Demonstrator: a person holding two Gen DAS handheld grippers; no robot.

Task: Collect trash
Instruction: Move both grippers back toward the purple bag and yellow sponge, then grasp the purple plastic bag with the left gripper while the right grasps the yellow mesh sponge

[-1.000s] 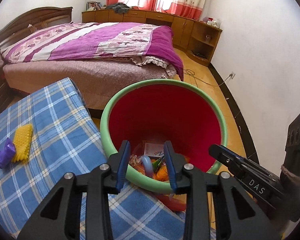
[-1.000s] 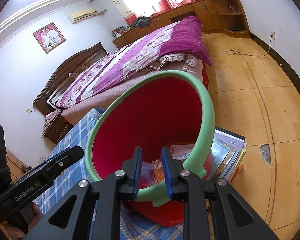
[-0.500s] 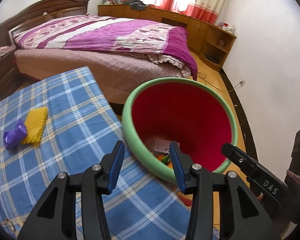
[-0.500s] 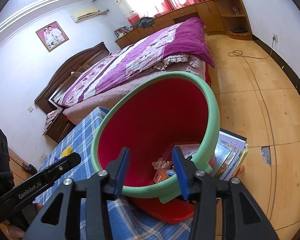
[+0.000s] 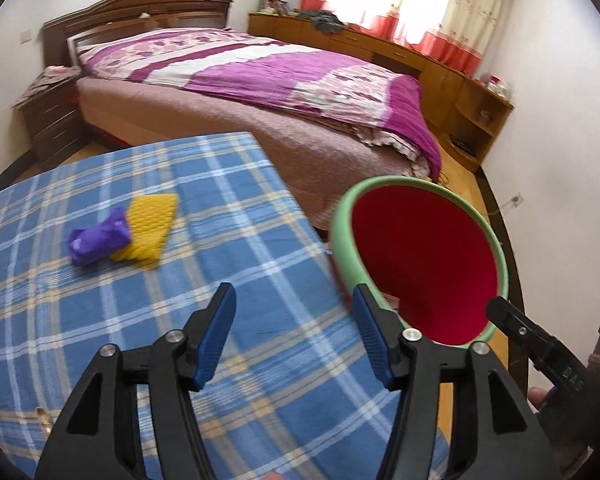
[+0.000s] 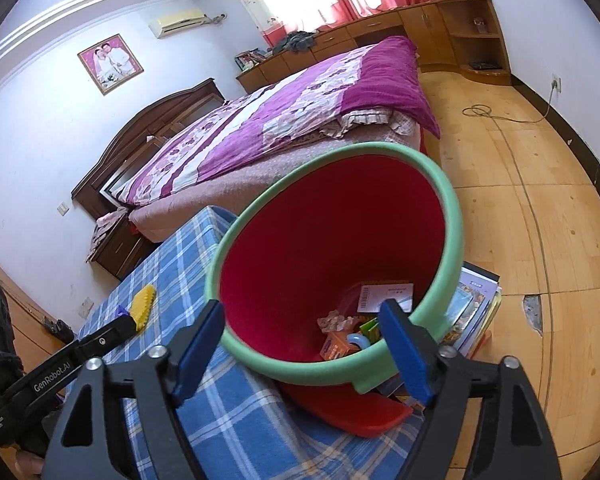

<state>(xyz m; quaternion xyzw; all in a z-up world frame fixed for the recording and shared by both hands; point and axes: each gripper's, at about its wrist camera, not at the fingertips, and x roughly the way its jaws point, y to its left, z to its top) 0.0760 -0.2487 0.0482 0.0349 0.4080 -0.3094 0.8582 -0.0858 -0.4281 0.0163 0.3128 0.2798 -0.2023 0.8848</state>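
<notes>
Left gripper [image 5: 294,330], jaws opening and empty, faces the purple wrapper [image 5: 98,242] and yellow sponge [image 5: 150,228] lying on the checked table [image 5: 260,208], likely next pickups, while right gripper [image 6: 300,350], jaws opening, nothing held, hangs over the red bin [image 6: 450,216] holding trash.

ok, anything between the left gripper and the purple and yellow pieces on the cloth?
Nothing visible. Only bare checked cloth lies between the left gripper, jaws opening and empty, and the purple wrapper touching the yellow piece. The bin stands off to the right.
</notes>
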